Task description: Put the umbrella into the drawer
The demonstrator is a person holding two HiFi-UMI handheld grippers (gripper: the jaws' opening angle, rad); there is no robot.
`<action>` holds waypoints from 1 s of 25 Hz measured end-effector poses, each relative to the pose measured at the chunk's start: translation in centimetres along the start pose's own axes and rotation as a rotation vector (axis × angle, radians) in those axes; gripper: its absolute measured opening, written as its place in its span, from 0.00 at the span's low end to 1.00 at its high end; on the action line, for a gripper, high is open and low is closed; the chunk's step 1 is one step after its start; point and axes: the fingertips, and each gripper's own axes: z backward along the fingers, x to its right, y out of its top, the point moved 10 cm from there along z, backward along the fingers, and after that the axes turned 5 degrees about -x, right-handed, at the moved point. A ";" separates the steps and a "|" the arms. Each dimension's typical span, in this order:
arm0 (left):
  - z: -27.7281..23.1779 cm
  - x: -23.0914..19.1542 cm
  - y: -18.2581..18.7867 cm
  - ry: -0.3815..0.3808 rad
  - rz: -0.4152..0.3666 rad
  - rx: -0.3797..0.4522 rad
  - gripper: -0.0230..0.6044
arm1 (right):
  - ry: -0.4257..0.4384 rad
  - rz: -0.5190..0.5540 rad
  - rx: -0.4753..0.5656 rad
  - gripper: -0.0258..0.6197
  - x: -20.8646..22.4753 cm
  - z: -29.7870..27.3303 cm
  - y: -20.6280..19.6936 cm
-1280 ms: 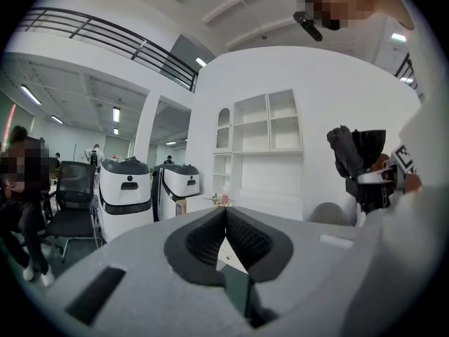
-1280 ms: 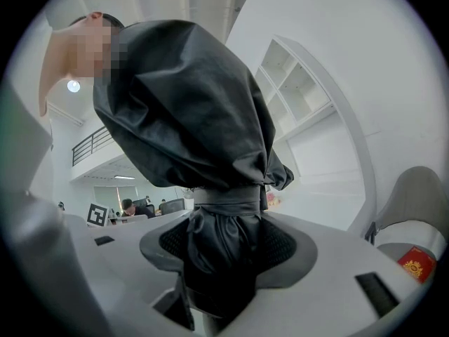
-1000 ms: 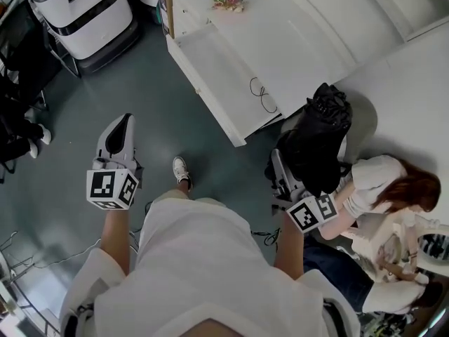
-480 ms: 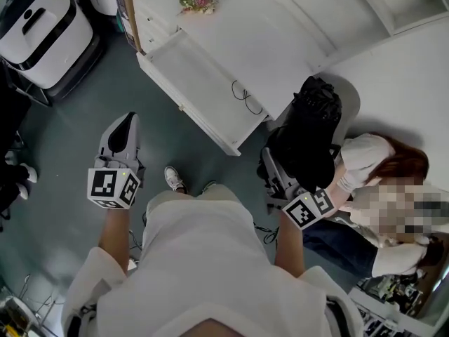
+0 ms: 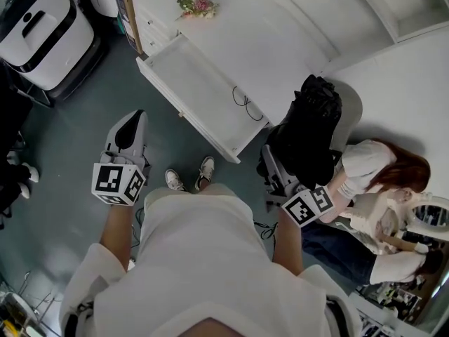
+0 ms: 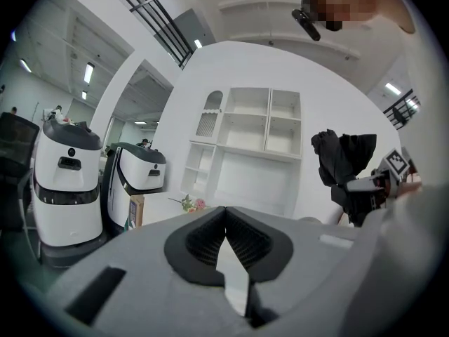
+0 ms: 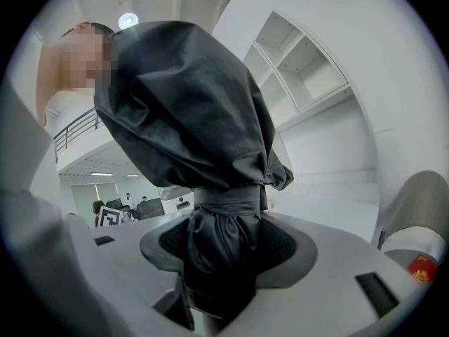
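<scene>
Black folded umbrella [image 5: 312, 135] stands upright, clenched at its strapped waist in the right claw [image 7: 223, 248], apart from the open white drawer [image 5: 203, 93]; left claw [image 6: 226, 213] is closed on nothing.

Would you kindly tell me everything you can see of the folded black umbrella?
The folded black umbrella is a compact one of shiny, creased fabric. Its canopy is loosely bunched and cinched by a wrapped strap of the same fabric. The right gripper is shut on the narrow part below the strap, and the bulky end sticks out beyond the jaws. In the head view it is held off the floor, to the right of the open white drawer, not inside it. No handle shows.
</scene>
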 end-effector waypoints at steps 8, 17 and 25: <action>-1.1 0.1 1.8 0.088 -0.025 0.007 0.06 | 0.074 0.002 -0.014 0.41 2.8 -2.8 1.6; -3.3 0.2 1.9 0.113 -0.038 -0.009 0.06 | 0.066 0.040 -0.100 0.42 5.8 -7.0 0.9; -3.3 1.6 2.0 0.135 -0.022 -0.021 0.06 | 0.107 0.058 -0.186 0.42 7.7 -9.7 0.4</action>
